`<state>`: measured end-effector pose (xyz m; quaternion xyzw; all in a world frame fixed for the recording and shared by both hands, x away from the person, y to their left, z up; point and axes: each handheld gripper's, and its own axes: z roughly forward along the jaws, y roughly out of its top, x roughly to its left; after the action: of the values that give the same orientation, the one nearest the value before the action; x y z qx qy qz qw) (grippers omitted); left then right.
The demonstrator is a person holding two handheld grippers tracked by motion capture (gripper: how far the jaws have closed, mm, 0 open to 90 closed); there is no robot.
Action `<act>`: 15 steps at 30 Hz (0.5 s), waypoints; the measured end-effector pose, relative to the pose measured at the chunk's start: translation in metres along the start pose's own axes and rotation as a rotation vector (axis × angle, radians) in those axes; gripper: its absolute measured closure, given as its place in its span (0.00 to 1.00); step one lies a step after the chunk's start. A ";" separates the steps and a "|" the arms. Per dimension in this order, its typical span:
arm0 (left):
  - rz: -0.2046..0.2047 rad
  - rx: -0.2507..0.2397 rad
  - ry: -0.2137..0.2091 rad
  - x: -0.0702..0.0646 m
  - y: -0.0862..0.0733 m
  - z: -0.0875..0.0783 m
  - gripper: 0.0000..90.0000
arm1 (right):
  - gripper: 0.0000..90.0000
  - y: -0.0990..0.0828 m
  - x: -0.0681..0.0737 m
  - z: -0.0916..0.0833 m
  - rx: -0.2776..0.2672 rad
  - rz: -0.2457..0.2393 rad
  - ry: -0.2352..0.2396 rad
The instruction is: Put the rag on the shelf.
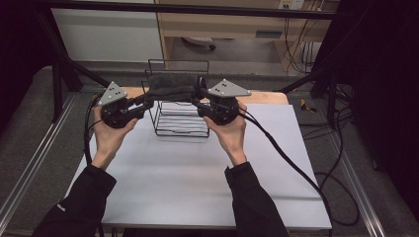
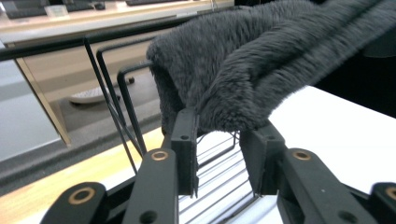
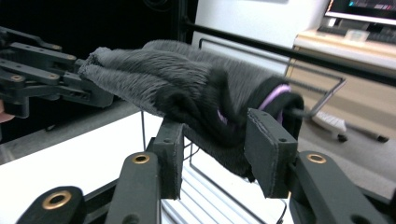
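Left gripper view looks along the left tongs (image 2: 219, 156), whose black jaws stand parted with the end of a dark grey, folded fleecy cloth (image 2: 243, 70) hanging between them; the pads do not press on it. Right gripper view has the right tongs (image 3: 215, 154) the same way: jaws apart, the cloth's other end, with a strip of purple trim, sagging into the gap without being squeezed.

That cloth lies draped over the top of a black wire basket rack (image 1: 179, 118), which stands near the far edge of the white desk (image 1: 197, 187), about midway between its left and right edges. It looks light, soft and limp, likely to droop and unfold wherever it is unsupported, and its plush pile should give the pads good friction. The two ends are the sensible places to pinch, through all folded layers at once.

High view shows both forearms reaching forward from the near edge, hands level, the left tongs (image 1: 143, 102) and right tongs (image 1: 198, 98) pointing inward at each other across the rack.
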<state>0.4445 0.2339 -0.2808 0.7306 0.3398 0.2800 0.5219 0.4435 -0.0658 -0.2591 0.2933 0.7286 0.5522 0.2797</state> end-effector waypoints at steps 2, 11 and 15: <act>-0.010 0.014 0.002 0.000 -0.002 0.000 0.69 | 0.63 -0.003 0.001 -0.003 0.009 0.006 0.003; -0.032 0.076 0.026 0.002 -0.015 0.004 0.56 | 0.56 -0.026 -0.006 -0.003 0.099 0.062 0.005; -0.050 0.108 0.029 0.004 -0.021 0.009 0.49 | 0.50 -0.041 -0.011 0.001 0.127 0.089 0.001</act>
<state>0.4490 0.2368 -0.3035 0.7450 0.3799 0.2587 0.4834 0.4472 -0.0823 -0.2986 0.3424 0.7486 0.5166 0.2354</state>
